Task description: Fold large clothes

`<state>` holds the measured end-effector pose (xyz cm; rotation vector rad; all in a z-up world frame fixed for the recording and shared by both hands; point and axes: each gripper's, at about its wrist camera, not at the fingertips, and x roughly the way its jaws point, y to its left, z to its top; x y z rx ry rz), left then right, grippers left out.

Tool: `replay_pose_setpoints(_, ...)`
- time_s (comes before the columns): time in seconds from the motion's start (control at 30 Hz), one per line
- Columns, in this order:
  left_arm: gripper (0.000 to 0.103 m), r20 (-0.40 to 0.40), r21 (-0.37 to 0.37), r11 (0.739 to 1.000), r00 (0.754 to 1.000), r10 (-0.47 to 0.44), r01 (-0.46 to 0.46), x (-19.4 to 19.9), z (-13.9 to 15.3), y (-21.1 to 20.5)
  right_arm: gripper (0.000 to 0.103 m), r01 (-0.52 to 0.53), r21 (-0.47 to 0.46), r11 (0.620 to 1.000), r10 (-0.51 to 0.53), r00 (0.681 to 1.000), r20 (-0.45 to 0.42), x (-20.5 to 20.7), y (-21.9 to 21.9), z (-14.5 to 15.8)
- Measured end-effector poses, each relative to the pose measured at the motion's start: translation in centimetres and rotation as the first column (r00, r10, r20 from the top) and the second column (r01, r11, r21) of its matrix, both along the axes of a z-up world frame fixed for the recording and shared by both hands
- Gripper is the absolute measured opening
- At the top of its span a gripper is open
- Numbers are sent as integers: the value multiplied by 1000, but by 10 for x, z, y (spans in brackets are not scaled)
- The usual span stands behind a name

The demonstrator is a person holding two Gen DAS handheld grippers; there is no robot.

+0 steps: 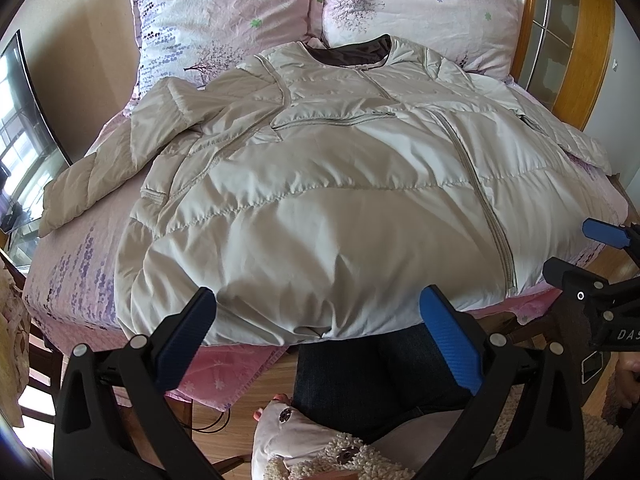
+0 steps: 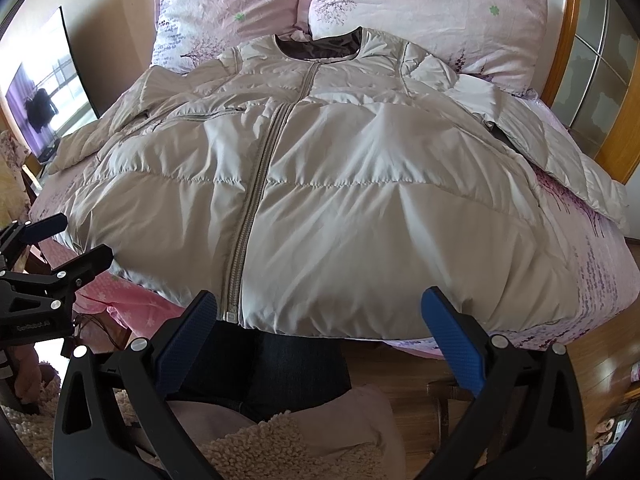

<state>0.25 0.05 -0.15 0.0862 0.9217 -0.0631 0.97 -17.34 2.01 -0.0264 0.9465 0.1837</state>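
A large beige quilted jacket (image 1: 320, 200) (image 2: 340, 200) lies spread front-up on the bed, zipped, with a dark-lined collar toward the pillows. Its left sleeve (image 1: 104, 168) stretches out to the left; the right sleeve (image 2: 560, 160) lies out to the right. The hem hangs at the bed's near edge. My left gripper (image 1: 318, 300) hovers open just before the hem, holding nothing. My right gripper (image 2: 320, 304) is also open and empty, close to the hem beside the zipper's lower end (image 2: 230, 314). Each gripper shows at the edge of the other's view.
Two pink floral pillows (image 1: 224, 20) (image 2: 432, 12) lean against a wooden headboard (image 2: 576, 60). A pink sheet (image 1: 76, 264) covers the bed. A screen (image 2: 44, 96) stands at the left. The person's dark trousers (image 1: 360, 380) and fleecy garment fill the foreground above a wooden floor.
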Motion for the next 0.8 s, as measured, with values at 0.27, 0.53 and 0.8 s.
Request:
replay_pose_setpoints(0.27,101,4,-43,999,999,-33,34,5,1,3,102,25,52,998,-26,1000,4,13,-13,3)
replay_pose_setpoints(0.53,101,37,-171,985,999,35,-28,27,12,35,102,203,247,947,-215,976,22,51,-82,15)
replay_pose_setpoints(0.8,101,162,-297,949,974,159,-106,56,30,88,87,503,532,682,-548,832,-84,91,-219,8)
